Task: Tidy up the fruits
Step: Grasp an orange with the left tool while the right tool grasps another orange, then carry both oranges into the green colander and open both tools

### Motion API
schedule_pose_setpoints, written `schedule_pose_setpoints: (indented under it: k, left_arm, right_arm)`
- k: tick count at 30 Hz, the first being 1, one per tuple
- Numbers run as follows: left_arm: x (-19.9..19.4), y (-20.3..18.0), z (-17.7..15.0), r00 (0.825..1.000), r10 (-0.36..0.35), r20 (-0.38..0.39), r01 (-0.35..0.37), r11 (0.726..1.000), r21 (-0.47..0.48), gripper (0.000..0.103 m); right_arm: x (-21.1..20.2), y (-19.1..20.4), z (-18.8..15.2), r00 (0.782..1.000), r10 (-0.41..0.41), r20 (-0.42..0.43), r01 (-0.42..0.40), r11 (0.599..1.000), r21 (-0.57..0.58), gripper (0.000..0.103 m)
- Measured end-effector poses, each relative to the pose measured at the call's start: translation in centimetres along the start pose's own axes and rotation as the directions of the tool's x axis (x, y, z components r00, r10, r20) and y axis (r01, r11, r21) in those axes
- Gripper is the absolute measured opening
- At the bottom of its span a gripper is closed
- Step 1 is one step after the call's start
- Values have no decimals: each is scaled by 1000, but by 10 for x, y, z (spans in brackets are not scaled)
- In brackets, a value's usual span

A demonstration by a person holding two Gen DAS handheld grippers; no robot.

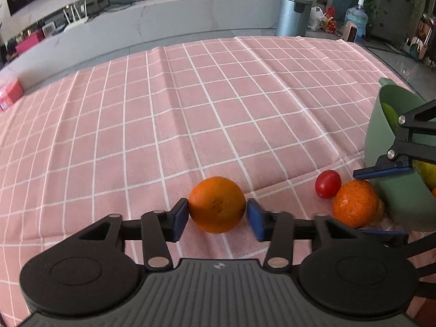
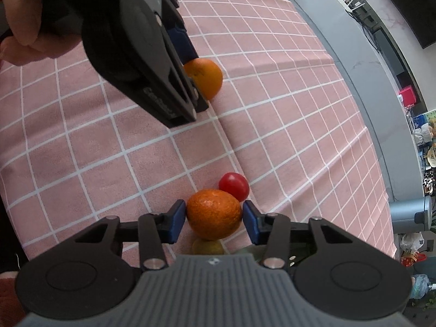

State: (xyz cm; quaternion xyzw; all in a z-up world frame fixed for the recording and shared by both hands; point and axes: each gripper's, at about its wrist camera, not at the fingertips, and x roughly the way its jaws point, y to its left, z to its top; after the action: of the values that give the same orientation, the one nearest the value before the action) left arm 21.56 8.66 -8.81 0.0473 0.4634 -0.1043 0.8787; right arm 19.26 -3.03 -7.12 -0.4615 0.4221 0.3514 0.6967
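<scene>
My left gripper (image 1: 217, 214) is shut on a smooth orange (image 1: 217, 204), its blue pads touching both sides; the same orange shows in the right wrist view (image 2: 205, 77) beside the left gripper's body. My right gripper (image 2: 214, 219) is shut on a rougher orange (image 2: 214, 214), also seen in the left wrist view (image 1: 355, 203). A red cherry tomato (image 1: 327, 184) lies just beyond that orange (image 2: 234, 185). A yellow-green fruit (image 2: 207, 247) lies under the right gripper. A green bowl (image 1: 381, 136) at the right holds green and yellow fruit.
Everything rests on a pink checked tablecloth (image 1: 190, 103). A grey bin (image 1: 293, 13) and a long grey counter (image 1: 163, 24) stand beyond the table's far edge. A red pack (image 1: 9, 94) sits at the left edge.
</scene>
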Motion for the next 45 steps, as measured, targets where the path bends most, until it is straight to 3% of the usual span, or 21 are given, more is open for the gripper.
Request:
schedule_pose_setpoints:
  k: [6,15,25,34,45]
  left_arm:
    - [-4,2,-1,1000,-16,15,17,1000,-26,49]
    - [-37,-4,1,997,-51,59,54,997,-55,49]
    - [-79,-29,11,981,-155,114,166,982,-86,48]
    - [-94,-69,24,962,-241,130,245,969,-19,48]
    - [-79,-132,40,947,-316,66,309,947,91,49]
  right_arm:
    - [-6,2,-2,1000,-20,19,20,1000,14,40]
    - [-37,-2,-4,993,-13,117,2,995,98,39]
    - [-81,-9,-23,979,-56,194,20,983,183,39]
    - [-109,-32,-67,977,-127,170,75,955,288,39]
    - [-108,-55,-130,981,-167,98,111,901,420,39]
